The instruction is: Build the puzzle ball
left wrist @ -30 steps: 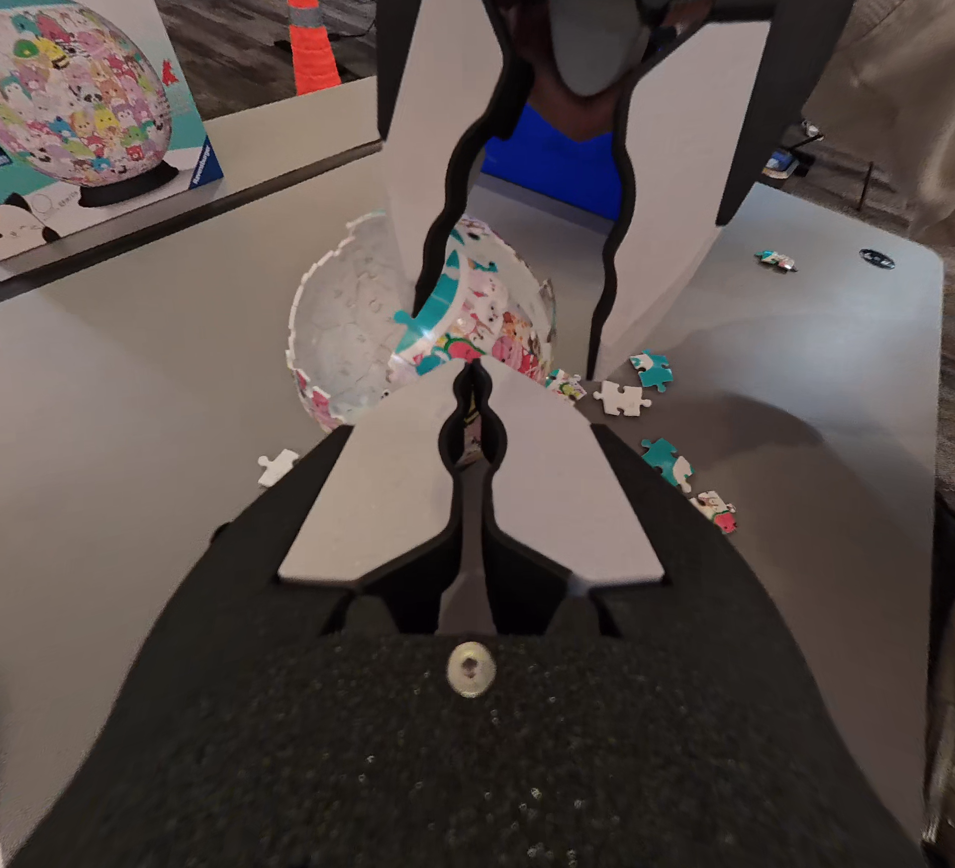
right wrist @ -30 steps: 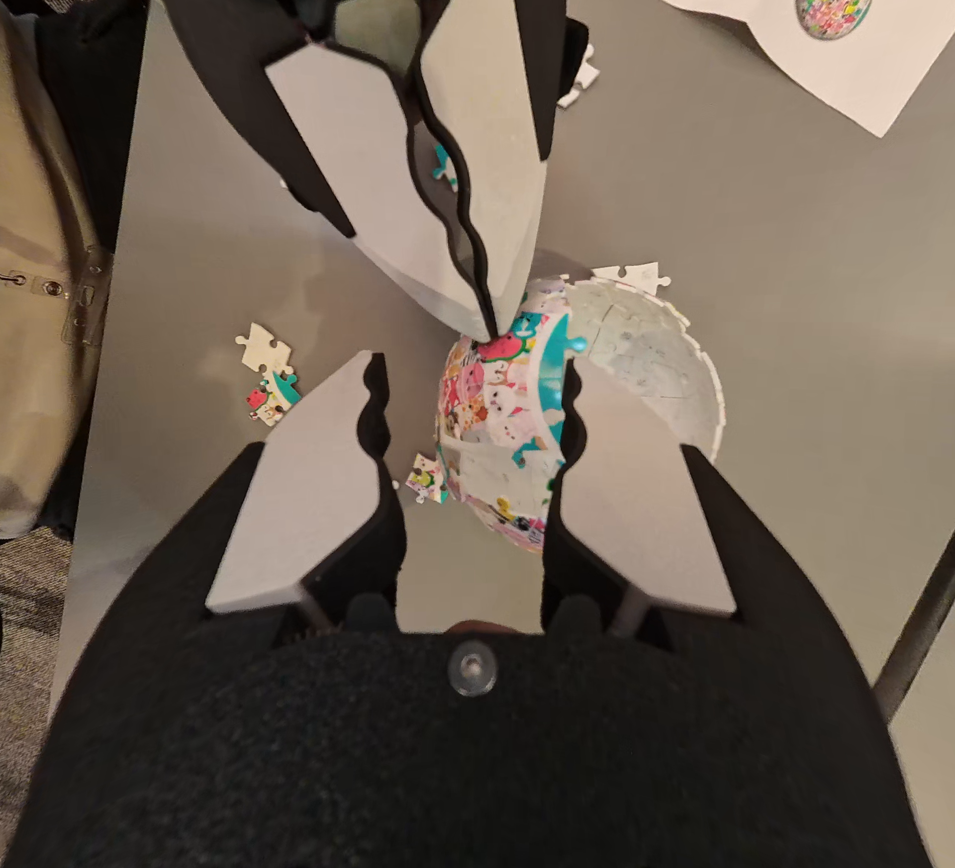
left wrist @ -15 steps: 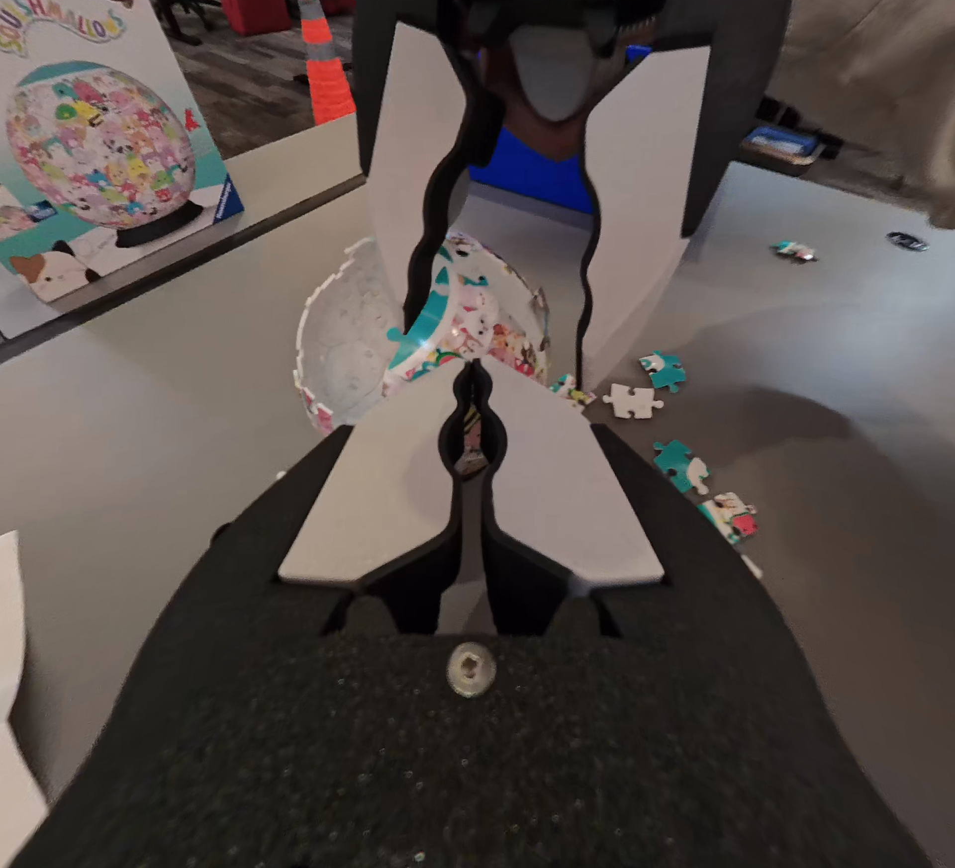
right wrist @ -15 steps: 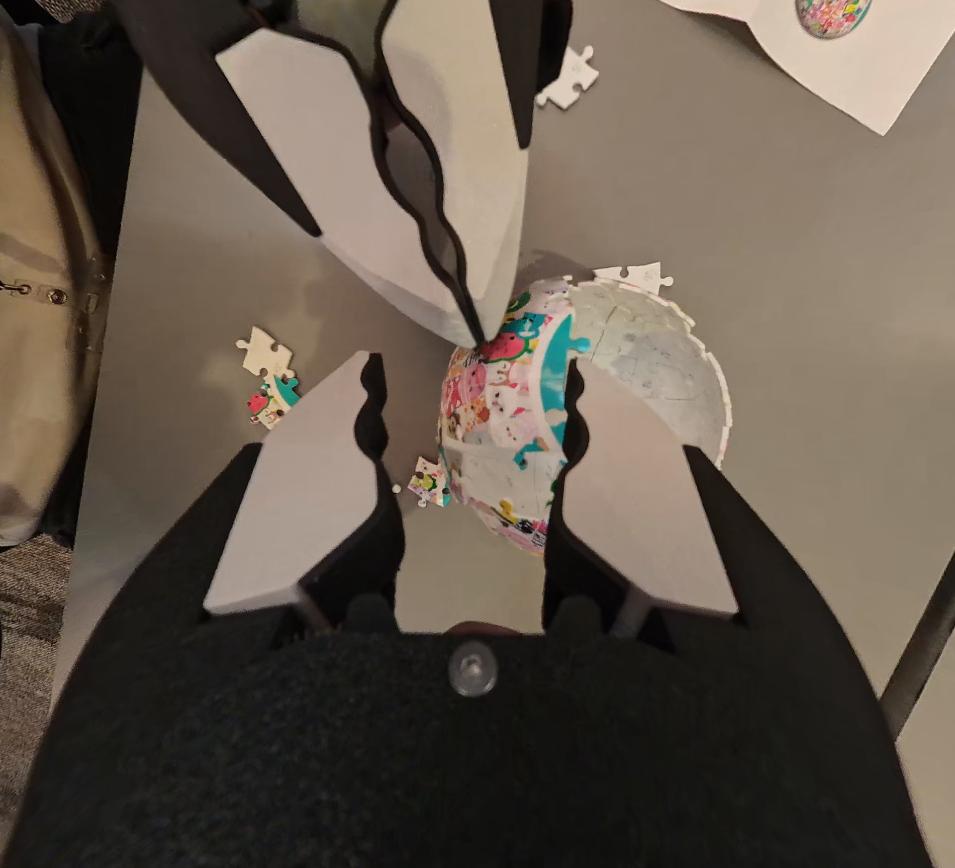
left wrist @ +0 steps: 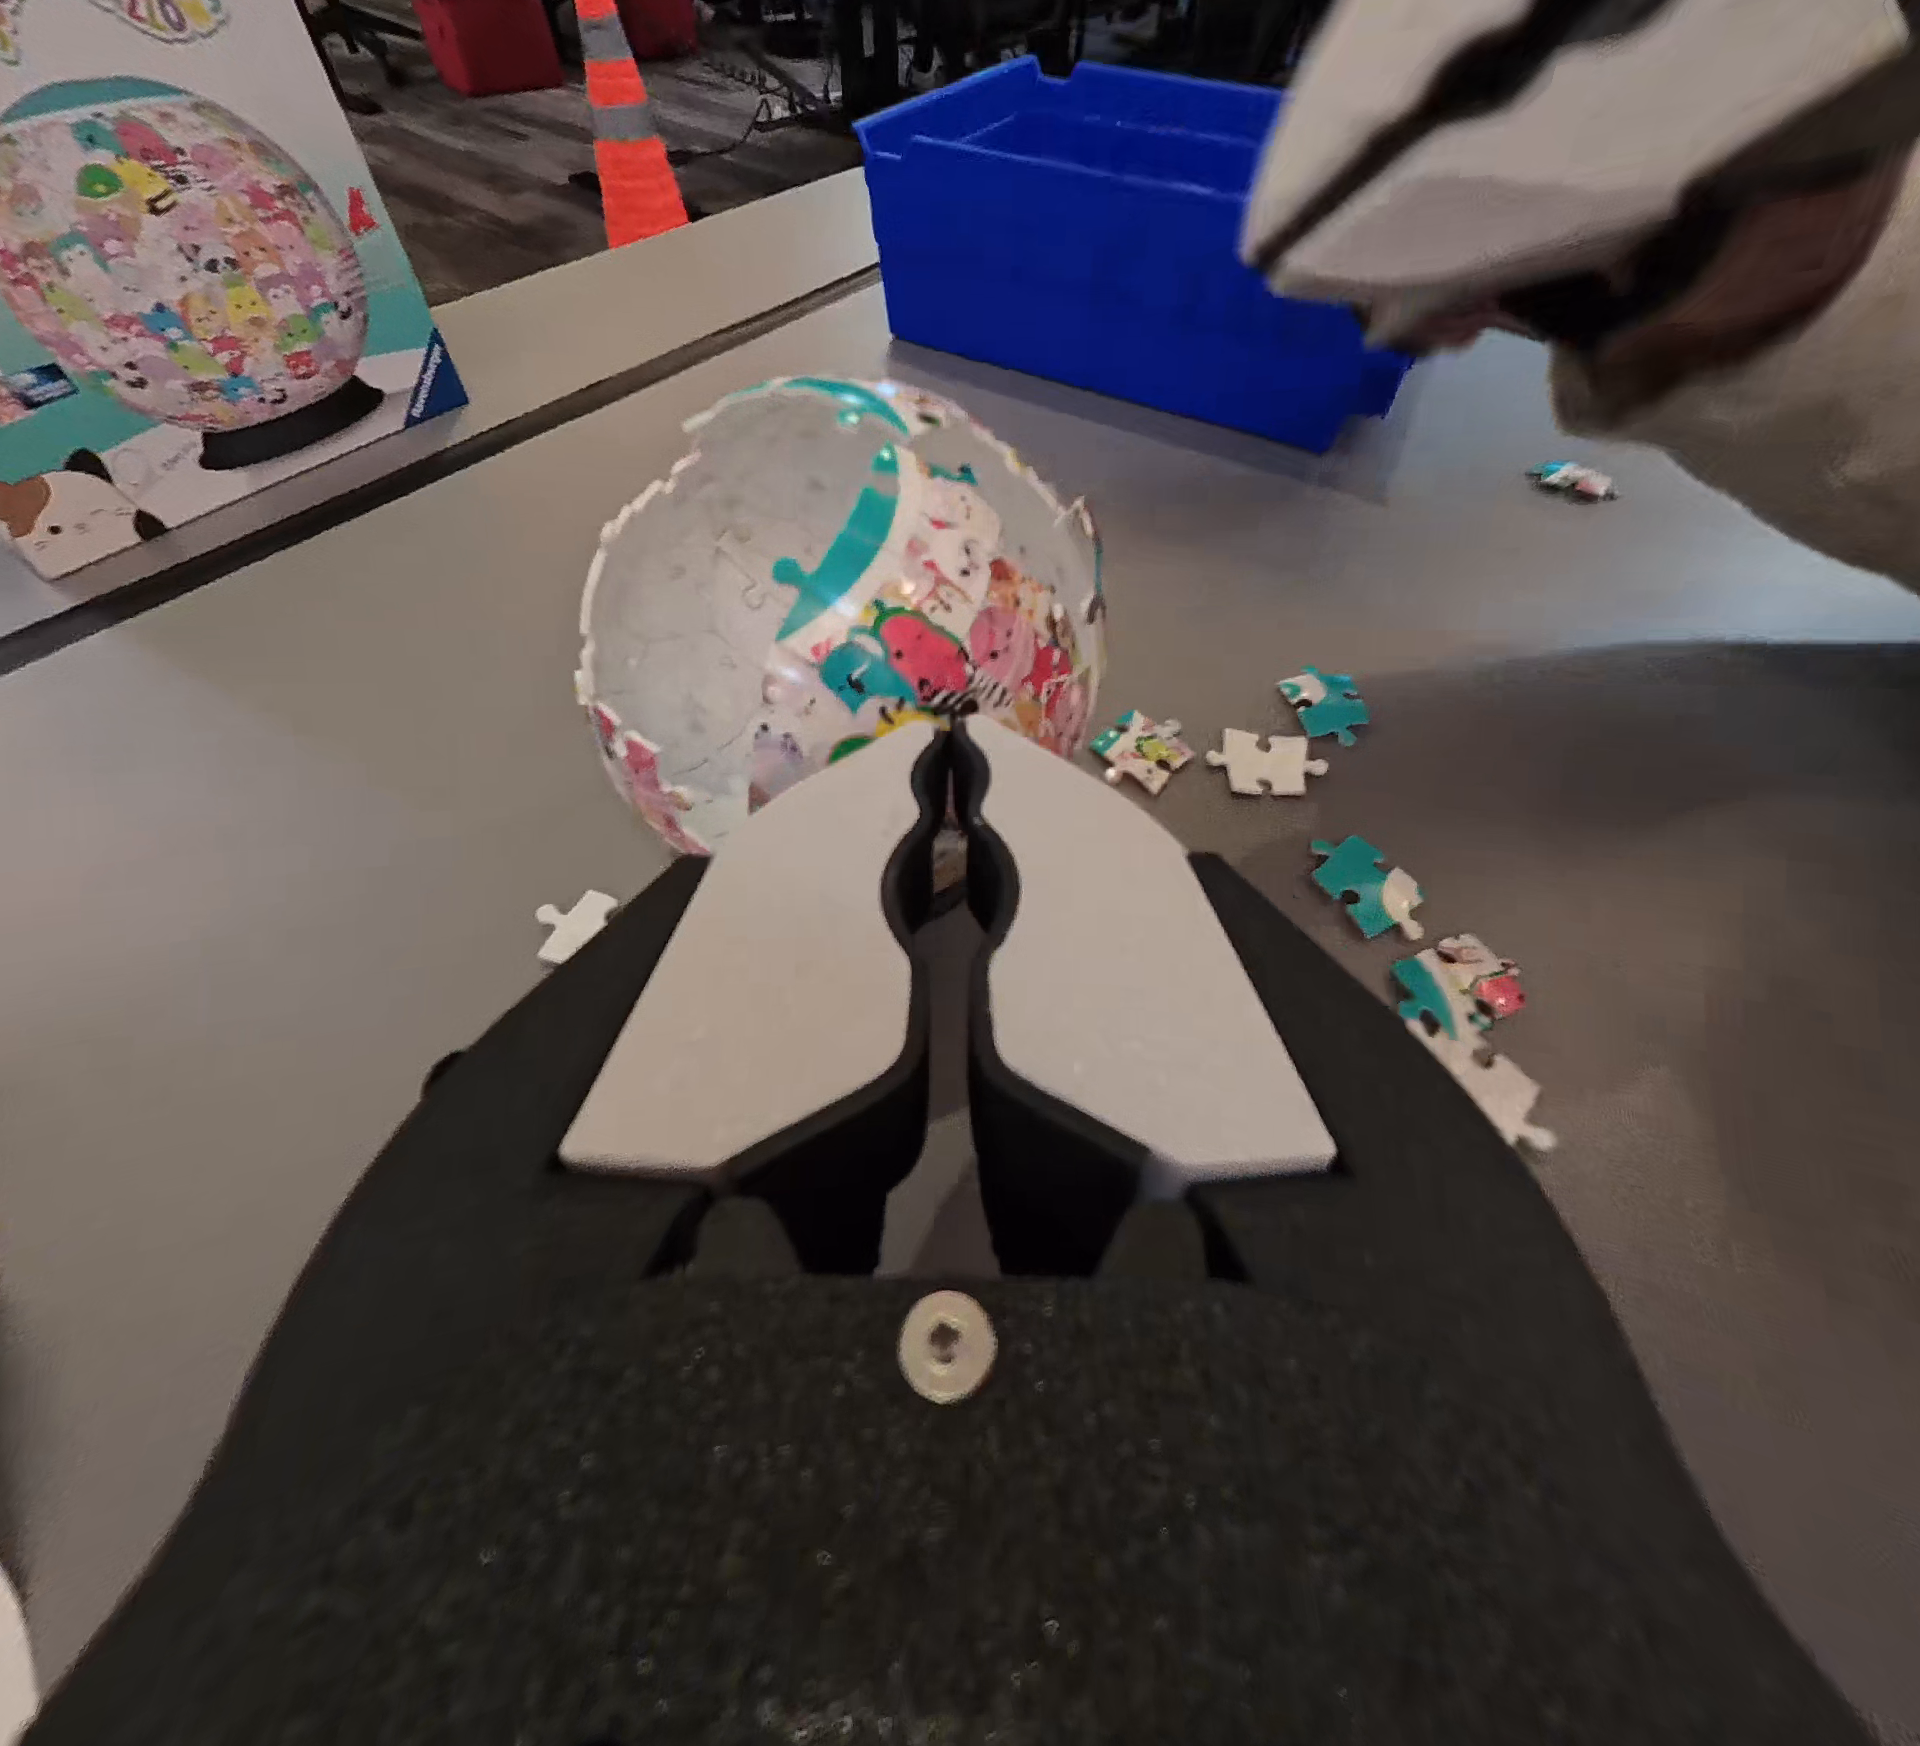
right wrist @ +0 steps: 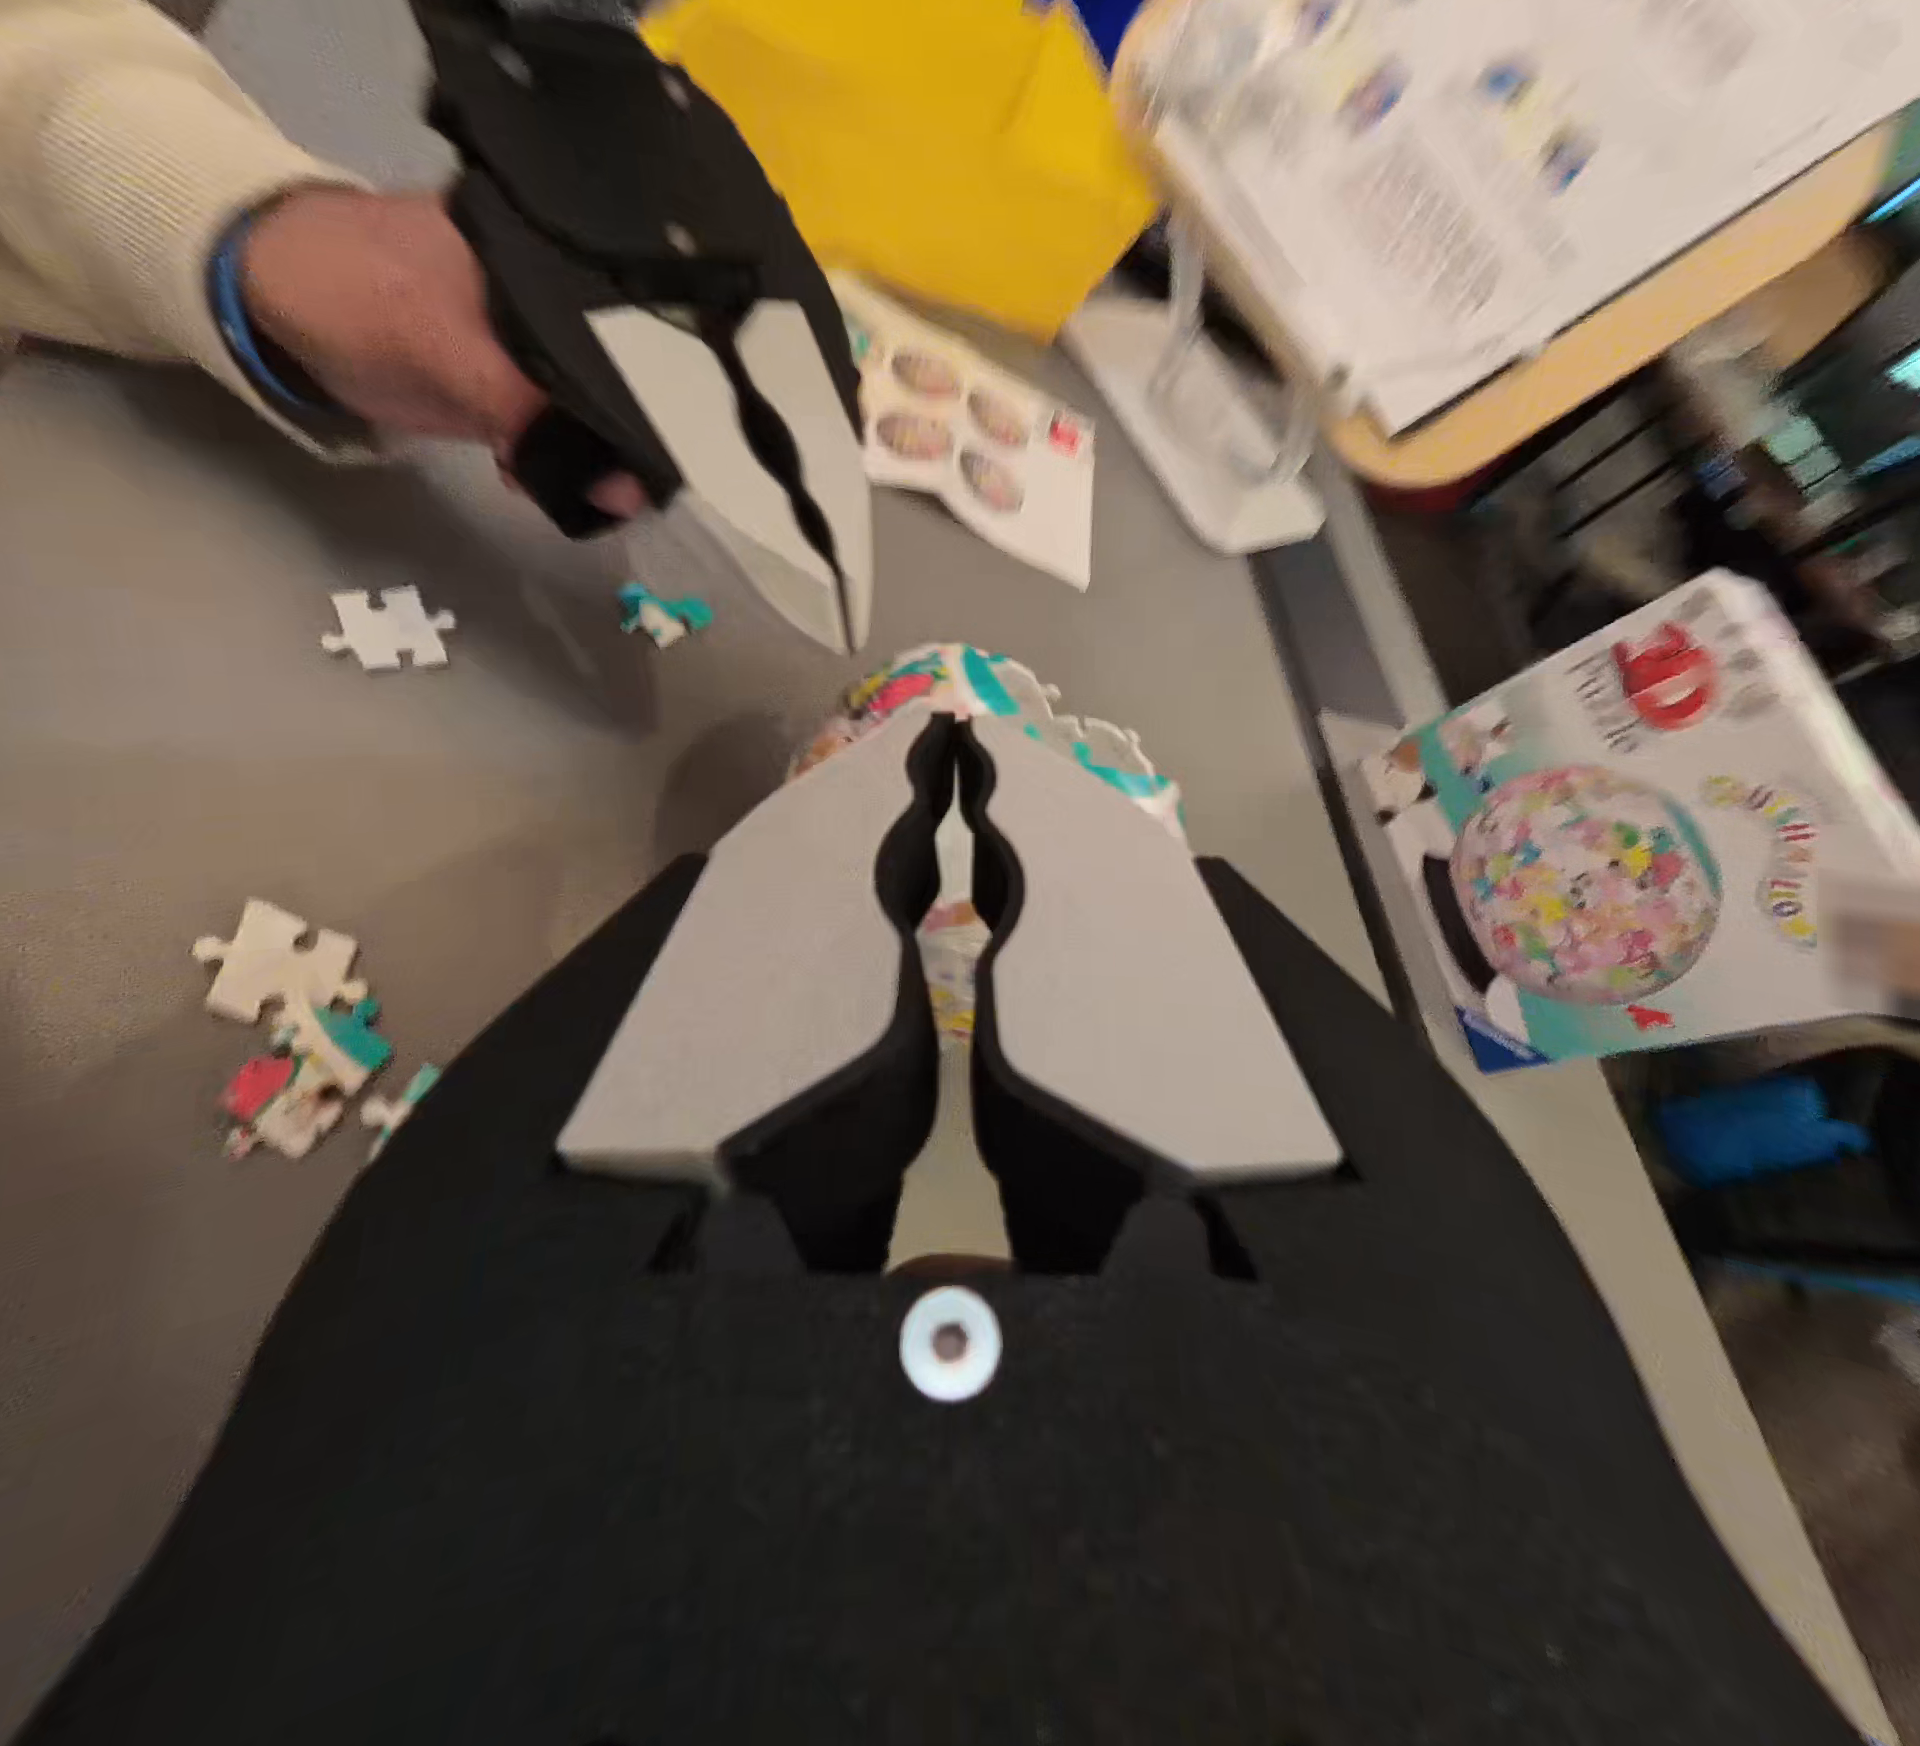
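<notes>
sitting on the surface [left wrist: 260,813]: grey top, items listed left to right in the left wrist view.
puzzle box [left wrist: 177,242]: far left, upright on the neighbouring grey top, a printed ball on its face.
traffic cone [left wrist: 621,107]: orange with grey bands, on the floor beyond.
puzzle ball [left wrist: 842,616]: centre, part-built hollow shell on the surface, white inner side showing at left, coloured outside at right, jagged open rim.
left gripper [left wrist: 951,746]: fingers drawn together, tips nearly meeting just in front of the ball's lower side; a small bit shows in the gap behind the tips, cannot tell what it is.
blue bin [left wrist: 1091,252]: behind the ball, well apart.
loose pieces [left wrist: 1262,761]: scattered right of the ball, some face-down white, some teal.
right gripper [left wrist: 1262,247]: upper right, raised off the surface, blurred, fingers close together, only a thin gap.
right wrist view: blurred; right gripper [right wrist: 954,740] narrow above the ball [right wrist: 940,683], left gripper [right wrist: 847,626] tips close by its top.
</notes>
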Demonstrator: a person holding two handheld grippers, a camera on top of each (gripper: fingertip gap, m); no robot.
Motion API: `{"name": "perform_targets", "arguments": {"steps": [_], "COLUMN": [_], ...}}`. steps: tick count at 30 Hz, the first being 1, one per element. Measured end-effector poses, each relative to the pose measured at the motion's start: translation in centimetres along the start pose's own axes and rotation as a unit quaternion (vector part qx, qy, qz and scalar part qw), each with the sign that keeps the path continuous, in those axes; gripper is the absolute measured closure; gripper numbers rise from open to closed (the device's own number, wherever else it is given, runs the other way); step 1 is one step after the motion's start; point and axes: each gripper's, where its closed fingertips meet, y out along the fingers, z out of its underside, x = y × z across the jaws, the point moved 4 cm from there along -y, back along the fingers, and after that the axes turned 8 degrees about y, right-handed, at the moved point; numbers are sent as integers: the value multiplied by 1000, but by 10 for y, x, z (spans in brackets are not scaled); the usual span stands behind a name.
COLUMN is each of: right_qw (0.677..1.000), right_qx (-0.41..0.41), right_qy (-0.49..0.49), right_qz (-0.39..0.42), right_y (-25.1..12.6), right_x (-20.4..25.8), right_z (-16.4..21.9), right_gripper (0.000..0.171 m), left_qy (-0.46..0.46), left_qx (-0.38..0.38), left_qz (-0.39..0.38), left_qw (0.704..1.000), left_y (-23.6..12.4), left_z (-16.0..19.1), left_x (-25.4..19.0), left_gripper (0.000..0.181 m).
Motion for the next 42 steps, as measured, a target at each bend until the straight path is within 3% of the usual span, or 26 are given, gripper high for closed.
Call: {"name": "perform_targets", "arguments": {"steps": [1, 5, 8, 11, 20, 26, 28, 32, 35, 42], "right_qw": [999, 991, 990, 982, 984, 985, 985, 984, 984, 983], "right_qx": [-31, -21, -50, -62, -71, -68, -67, -75, -75, -81], "right_qy": [-6, -39, -17, -54, -14, 0, -7, -8, 3, 20], "right_qz": [34, 129, 130, 173, 163, 157, 162, 160, 164, 165], "right_y": [-1, 15, 26, 30, 34, 35, 35, 35, 34, 33], "right_x": [11, 36, 42, 35, 34, 31, 31, 33, 29, 26], "right_z": [9, 51, 59, 62, 70, 74, 74, 71, 72, 72], "right_gripper": [171, 171, 171, 171, 171, 171, 171, 171, 171, 171], "left_qy": [3, -7, -14, 3, 26, 32, 63, 177, 183, 179], "left_qx": [-3, -43, -35, -49, -49, -61, -9, 29, 83, 108], "left_qz": [4, 48, 80, 74, 87, 55, 62, 43, 116, 139], "left_qw": [1000, 998, 996, 996, 995, 996, 996, 983, 973, 968], "left_y": [1, 5, 8, 4, 7, 3, 7, 8, 16, 34], "left_z": [2, 2, 9, 6, 4, -10, -16, -41, -41, -37], "left_x": [-1, -9, -14, -14, -24, -9, -1, 13, 8, 8], "left_gripper": [181, 181, 181, 181, 181, 147, 120, 120, 114, 109]}}
